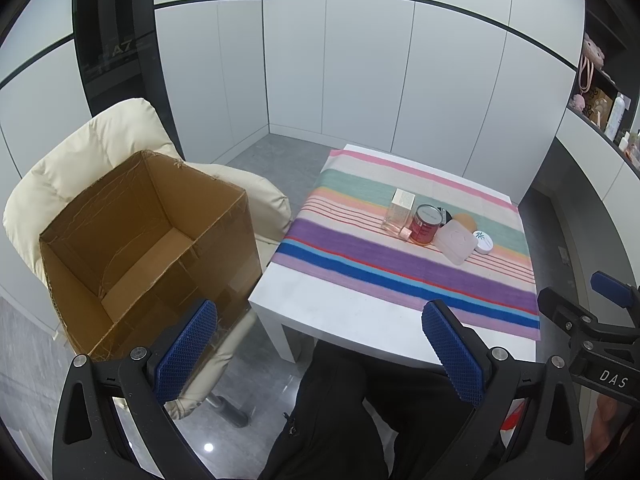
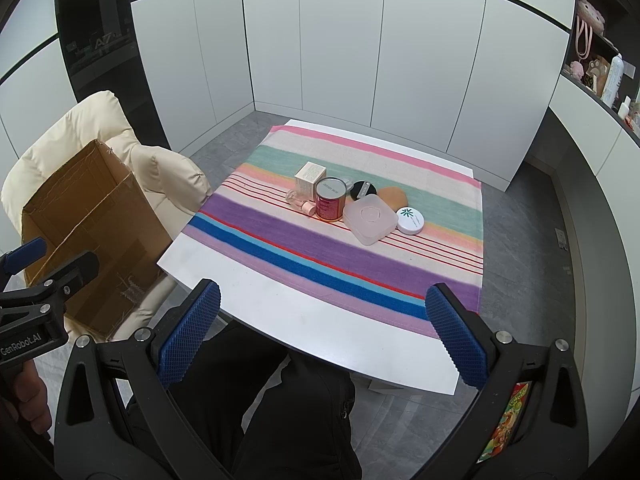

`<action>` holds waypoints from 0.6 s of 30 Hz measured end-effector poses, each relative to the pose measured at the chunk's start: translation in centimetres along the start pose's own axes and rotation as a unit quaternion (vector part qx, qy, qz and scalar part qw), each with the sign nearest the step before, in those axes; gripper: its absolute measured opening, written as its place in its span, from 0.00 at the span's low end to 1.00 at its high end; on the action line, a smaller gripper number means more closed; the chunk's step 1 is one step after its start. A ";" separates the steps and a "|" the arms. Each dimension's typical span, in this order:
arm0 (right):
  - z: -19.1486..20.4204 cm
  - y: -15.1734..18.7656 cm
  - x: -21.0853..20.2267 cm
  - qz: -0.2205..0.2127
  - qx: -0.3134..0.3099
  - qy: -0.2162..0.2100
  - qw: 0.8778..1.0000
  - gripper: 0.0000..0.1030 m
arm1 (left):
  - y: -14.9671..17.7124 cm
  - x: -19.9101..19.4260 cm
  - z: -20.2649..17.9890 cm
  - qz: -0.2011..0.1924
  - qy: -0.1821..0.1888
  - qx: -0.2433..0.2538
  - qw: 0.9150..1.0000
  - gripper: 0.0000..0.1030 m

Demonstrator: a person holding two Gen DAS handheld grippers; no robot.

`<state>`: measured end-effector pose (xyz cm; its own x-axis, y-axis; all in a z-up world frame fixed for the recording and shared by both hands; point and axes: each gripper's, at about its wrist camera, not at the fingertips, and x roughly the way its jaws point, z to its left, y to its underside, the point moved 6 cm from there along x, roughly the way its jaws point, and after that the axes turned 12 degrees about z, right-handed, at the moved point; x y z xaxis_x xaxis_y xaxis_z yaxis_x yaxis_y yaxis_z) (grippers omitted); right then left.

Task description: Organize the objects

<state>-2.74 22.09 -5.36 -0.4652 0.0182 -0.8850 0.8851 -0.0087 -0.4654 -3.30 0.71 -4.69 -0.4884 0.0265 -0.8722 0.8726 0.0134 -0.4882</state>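
A cluster of small objects sits mid-table on a striped cloth [image 2: 280, 240]: a red can [image 2: 330, 200] [image 1: 425, 225], a cream carton [image 2: 309, 177], a clear glass bottle [image 2: 298, 201] [image 1: 394, 218], a translucent pink case [image 2: 369, 219] [image 1: 457, 242], a white round compact [image 2: 410, 221] [image 1: 483, 242], a black compact [image 2: 363, 189] and an orange sponge [image 2: 394, 199]. An open empty cardboard box [image 1: 140, 240] [image 2: 92, 236] stands on a cream chair [image 1: 80, 160]. My left gripper [image 1: 320, 352] and right gripper [image 2: 324, 336] are open and empty, held above the table's near edge.
The white table [image 2: 320, 328] has bare surface at its near edge. White cabinet walls surround the space. A shelf [image 2: 600, 72] with bottles and bags is at the far right. The person's dark-trousered legs [image 2: 280, 420] are below the grippers.
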 end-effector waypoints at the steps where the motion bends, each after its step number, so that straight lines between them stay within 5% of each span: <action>1: 0.0 0.0 0.0 0.000 0.000 0.000 1.000 1.00 | 0.0 0.0 0.0 0.000 0.000 0.000 1.000 1.00; 18: -1.6 0.2 0.1 0.001 0.011 0.008 1.000 1.00 | -0.3 0.9 -1.7 0.000 0.015 0.015 1.000 1.00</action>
<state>-2.60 23.64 -5.56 -0.4632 0.0350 -0.8856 0.8852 -0.0310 -0.4642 -3.98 2.47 -5.27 -0.4869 0.0572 -0.8716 0.8724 -0.0167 -0.4885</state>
